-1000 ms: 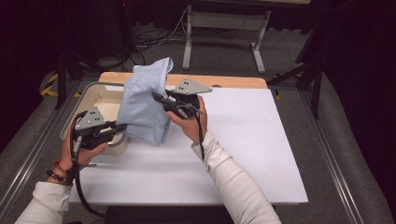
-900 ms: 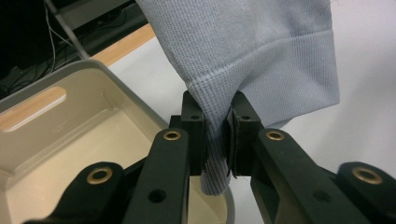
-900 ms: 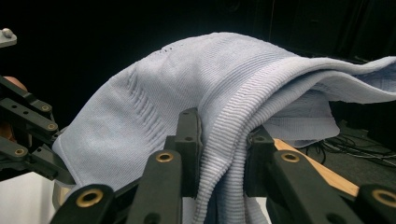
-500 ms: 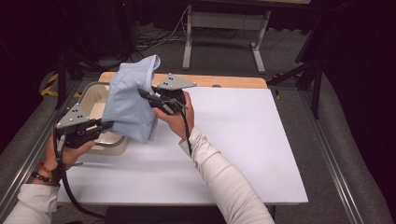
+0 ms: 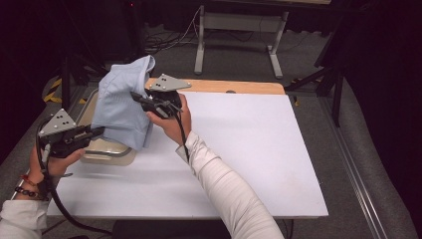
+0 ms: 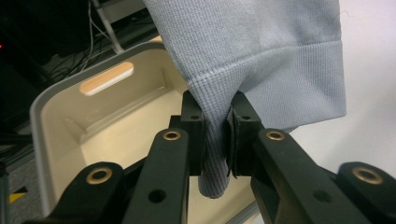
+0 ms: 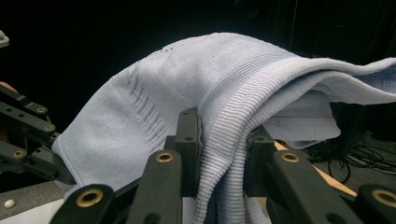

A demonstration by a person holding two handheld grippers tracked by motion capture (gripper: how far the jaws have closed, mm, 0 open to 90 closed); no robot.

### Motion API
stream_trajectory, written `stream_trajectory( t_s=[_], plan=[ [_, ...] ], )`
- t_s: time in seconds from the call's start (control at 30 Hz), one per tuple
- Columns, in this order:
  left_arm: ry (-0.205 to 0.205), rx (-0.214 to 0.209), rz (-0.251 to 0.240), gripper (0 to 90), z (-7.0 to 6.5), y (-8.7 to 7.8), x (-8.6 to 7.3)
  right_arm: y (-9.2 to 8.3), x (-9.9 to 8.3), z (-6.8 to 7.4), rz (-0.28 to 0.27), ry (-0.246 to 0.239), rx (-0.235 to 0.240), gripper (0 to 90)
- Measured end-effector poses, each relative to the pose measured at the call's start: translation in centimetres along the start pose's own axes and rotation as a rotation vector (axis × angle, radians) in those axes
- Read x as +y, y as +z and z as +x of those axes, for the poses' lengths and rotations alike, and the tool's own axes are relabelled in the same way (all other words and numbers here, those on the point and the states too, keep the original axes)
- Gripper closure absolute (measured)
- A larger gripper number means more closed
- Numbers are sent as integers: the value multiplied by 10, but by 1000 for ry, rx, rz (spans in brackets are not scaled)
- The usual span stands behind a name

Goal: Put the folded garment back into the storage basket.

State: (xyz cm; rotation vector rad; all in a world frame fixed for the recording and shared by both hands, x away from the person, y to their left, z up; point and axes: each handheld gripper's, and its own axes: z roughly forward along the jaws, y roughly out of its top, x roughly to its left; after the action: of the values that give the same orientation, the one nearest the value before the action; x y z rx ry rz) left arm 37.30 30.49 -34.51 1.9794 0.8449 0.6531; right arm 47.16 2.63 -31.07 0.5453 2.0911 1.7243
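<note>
A light blue knitted garment point(image 5: 122, 107) hangs bunched in the air above a beige plastic bin point(image 5: 107, 154) at the table's left end. My left gripper point(image 5: 99, 130) is shut on a fold of the garment's ribbed lower edge, just over the bin. In the left gripper view the jaws point(image 6: 217, 105) pinch that ribbed fold point(image 6: 261, 46), with the bin's inside point(image 6: 93, 126) behind. My right gripper point(image 5: 137, 97) is shut on the garment higher up on its right side. Seen from the right gripper view point(image 7: 222, 126), the jaws clamp a thick roll of the cloth point(image 7: 187, 79).
The white table top point(image 5: 249, 149) stretches to the right of the bin, with a wooden edge point(image 5: 239, 87) at the back. Beyond the table stand a metal frame point(image 5: 234, 30) and floor cables point(image 5: 169, 40). My left gripper also shows far left in the right gripper view point(image 7: 23, 135).
Both hands have carried the garment leftward, from above the bin's right edge to over the bin. Both grips stayed the same.
</note>
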Motion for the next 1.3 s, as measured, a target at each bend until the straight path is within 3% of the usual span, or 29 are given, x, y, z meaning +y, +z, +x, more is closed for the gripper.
stream_trajectory(
  t_s=[0.27,0.7,1.3],
  plan=[
    [-21,35,8,800,8,-3,-7,18,3,9,2,-5,-15,728],
    [-54,67,-1,800,19,-11,-15,34,6,15,8,-2,0,728],
    [-105,113,37,799,33,-14,-35,66,-1,23,44,19,22,727]
  ],
)
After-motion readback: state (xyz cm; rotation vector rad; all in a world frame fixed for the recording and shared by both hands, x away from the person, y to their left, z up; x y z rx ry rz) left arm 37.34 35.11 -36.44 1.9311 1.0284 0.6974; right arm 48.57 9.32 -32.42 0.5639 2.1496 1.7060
